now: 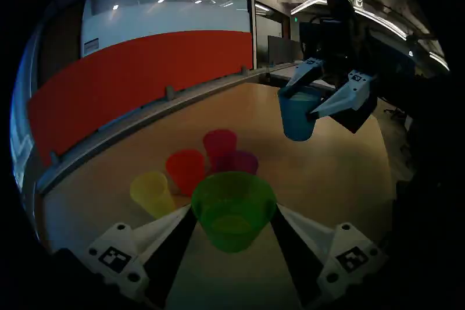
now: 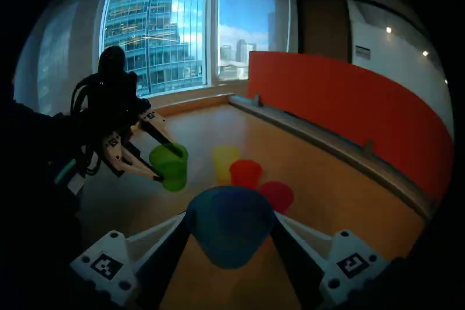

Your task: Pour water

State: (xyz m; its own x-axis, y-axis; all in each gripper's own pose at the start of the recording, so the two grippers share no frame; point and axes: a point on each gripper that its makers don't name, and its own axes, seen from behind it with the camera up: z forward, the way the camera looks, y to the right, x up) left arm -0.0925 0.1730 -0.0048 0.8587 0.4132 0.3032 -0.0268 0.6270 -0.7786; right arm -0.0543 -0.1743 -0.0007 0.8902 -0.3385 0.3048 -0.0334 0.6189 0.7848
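Blue cup (image 2: pixel 229 228): held between the jaws of your right gripper (image 2: pixel 230 221), both fingers pressing its sides, mouth toward the camera. In the left gripper view it hangs upright, beyond the left jaws and off to their right, apparently clear of the table (image 1: pixel 325 176).

Green cup (image 1: pixel 232 214): clamped between the jaws of your left gripper (image 1: pixel 233 220), upright, rim open to the camera (translucent; you cannot tell whether it holds water). In the right gripper view it sits beyond the right jaws, to their left.

Loose cups, four: standing on the table just ahead of the left jaws, in a tight cluster. The yellow cup (image 1: pixel 152 193) is to the left, the red cup (image 1: pixel 186 170) is beside it, the pink cup (image 1: pixel 220 144) is farthest, and the magenta cup (image 1: pixel 239 161) is directly behind the green cup.

Surroundings: an orange-red wall panel (image 1: pixel 145 83) runs along the table's far edge. Windows (image 2: pixel 163 31) with towers outside stand behind your left gripper.
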